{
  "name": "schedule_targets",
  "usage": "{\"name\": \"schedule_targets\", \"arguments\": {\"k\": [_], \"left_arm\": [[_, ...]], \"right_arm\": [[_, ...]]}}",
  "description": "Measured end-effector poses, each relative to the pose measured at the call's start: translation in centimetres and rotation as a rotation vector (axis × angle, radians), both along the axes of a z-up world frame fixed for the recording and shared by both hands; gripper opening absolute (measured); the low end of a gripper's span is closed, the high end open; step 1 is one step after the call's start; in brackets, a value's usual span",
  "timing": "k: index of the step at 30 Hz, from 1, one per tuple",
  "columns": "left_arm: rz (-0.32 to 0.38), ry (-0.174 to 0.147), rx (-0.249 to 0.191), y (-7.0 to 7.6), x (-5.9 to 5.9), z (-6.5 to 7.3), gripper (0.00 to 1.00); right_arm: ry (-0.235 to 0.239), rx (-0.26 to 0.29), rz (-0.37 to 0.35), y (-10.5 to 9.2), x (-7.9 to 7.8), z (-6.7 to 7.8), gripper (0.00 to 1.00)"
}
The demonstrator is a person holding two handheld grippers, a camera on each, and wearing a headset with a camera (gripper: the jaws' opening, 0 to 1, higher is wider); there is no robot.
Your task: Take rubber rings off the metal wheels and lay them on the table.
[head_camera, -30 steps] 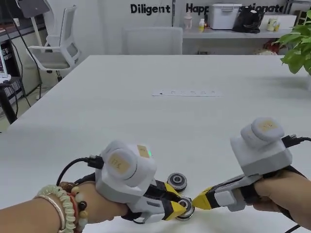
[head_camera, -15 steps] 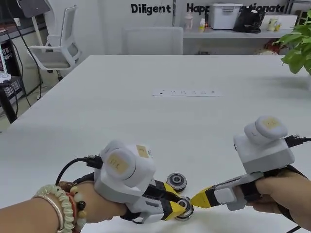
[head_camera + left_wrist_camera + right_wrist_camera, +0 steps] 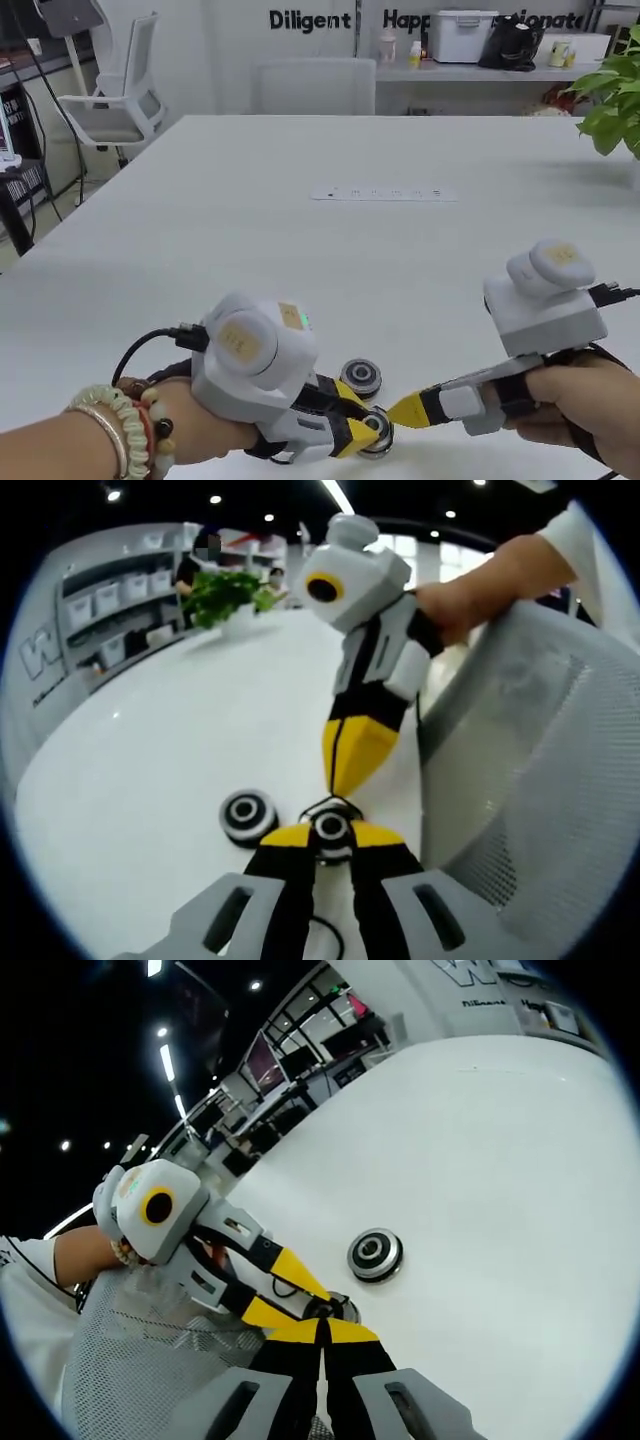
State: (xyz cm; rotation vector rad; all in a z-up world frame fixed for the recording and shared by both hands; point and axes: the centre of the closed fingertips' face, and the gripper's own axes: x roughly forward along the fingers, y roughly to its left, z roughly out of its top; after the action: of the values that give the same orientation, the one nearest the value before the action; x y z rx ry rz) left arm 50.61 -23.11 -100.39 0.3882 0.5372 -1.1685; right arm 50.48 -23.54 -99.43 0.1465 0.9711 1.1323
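L hand-held gripper (image 3: 362, 432) sits low at the near edge of the worktop (image 3: 300, 250). Its jaws are closed in to the width of a small metal wheel (image 3: 330, 830) and clamp it by the sides, hub facing fwd in the left gripper view. The wheel has its dark rubber ring (image 3: 330, 806) on.

R hand-held gripper (image 3: 398, 412) comes in from the right, jaws pressed together into one yellow point w/ the tip right at the held wheel's rim. It may be nipping the ring's edge, but that's too small to tell.

A hand w/ bead bracelets (image 3: 120, 425) at the wrist holds the L unit, and a black cable (image 3: 150, 345) runs from it.

Second wheel (image 3: 360, 377) lies flat on the worktop just beside the L jaws, on their far side. Neither tool touches it, and its ring is on too.

Worktop is white, matte and long. A flush socket strip (image 3: 385, 193) sits mid-table, well apart from the work.

- **Far end:** a pale chair (image 3: 312, 85).
- **Left:** a white office chair (image 3: 115, 95).
- **Right edge:** a leafy plant (image 3: 612, 95).
- **Back wall:** dark lettering (image 3: 310, 18), and a shelf (image 3: 480, 68) carrying a white box (image 3: 462, 32) and small bottles.
- **Left gripper view:** a grey mesh chair back (image 3: 540, 780) stands close by the worktop's near side.
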Motion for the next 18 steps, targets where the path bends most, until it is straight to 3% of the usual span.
{"name": "schedule_targets", "arguments": {"k": [3,6,7,8,9,10,18], "left_arm": [[-0.001,0.0,0.001,0.0,0.0,0.0,0.13],[0.0,0.0,0.001,0.0,0.0,0.0,0.13],[0.0,-0.001,0.0,0.0,0.0,0.0,0.13],[-0.001,-0.001,0.001,0.0,0.0,0.0,0.13],[-0.002,-0.002,0.002,0.0,0.0,0.0,0.13],[-0.001,-0.002,0.0,0.1,0.0,0.0,0.13],[0.009,0.01,0.006,-0.1,0.0,0.0,0.14]], "right_arm": [[0.011,0.018,-0.001,0.1,-0.1,0.2,0.0],[0.063,0.126,-0.014,1.2,-0.2,2.3,0.0],[0.021,0.053,-0.004,0.8,-0.1,1.4,0.0],[-0.051,0.037,0.024,0.9,0.2,1.2,0.0],[-0.011,0.042,0.012,1.1,-0.2,1.1,0.0],[-0.005,0.033,0.002,0.8,0.0,1.0,0.0],[-0.025,-0.049,-0.007,-0.3,0.2,-0.3,0.0]]}}
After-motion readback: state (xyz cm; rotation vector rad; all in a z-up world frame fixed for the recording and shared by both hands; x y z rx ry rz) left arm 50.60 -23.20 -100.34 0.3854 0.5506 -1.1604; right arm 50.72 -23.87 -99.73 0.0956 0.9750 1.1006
